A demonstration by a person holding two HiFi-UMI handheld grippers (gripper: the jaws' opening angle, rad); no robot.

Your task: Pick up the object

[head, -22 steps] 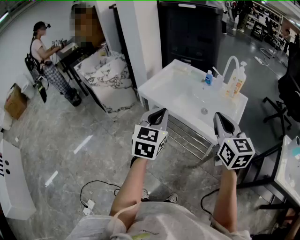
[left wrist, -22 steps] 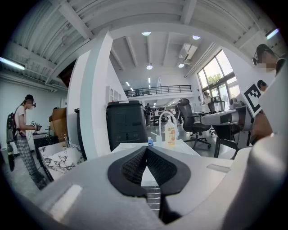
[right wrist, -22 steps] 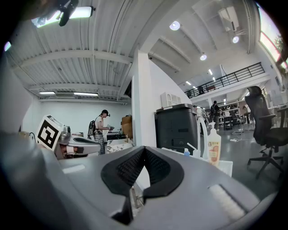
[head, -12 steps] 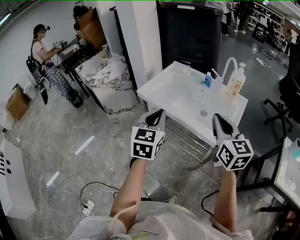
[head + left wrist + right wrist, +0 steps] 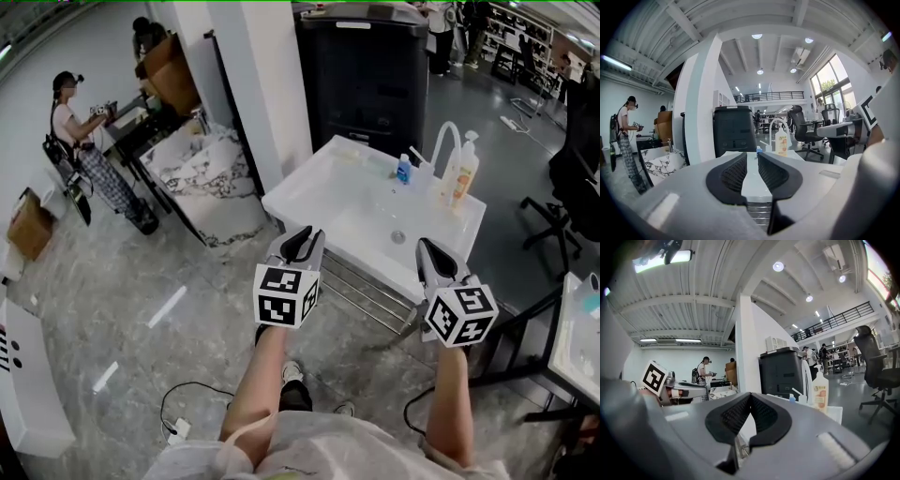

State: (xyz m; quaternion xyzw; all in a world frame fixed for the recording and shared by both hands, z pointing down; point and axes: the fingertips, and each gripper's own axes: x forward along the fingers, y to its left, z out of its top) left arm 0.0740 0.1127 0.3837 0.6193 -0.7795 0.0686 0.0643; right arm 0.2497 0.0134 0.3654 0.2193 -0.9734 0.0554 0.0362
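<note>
We hold the left hand-held gripper and the right hand-held gripper side by side in the air, just short of the white washbasin, touching nothing. The left one's jaws stand a narrow gap apart with nothing between them. The right one's jaws meet at their tips, empty. A small blue bottle and a taller pump bottle stand upright at the washbasin's far rim by the curved faucet, well apart from both grippers. We cannot tell which one the task means.
</note>
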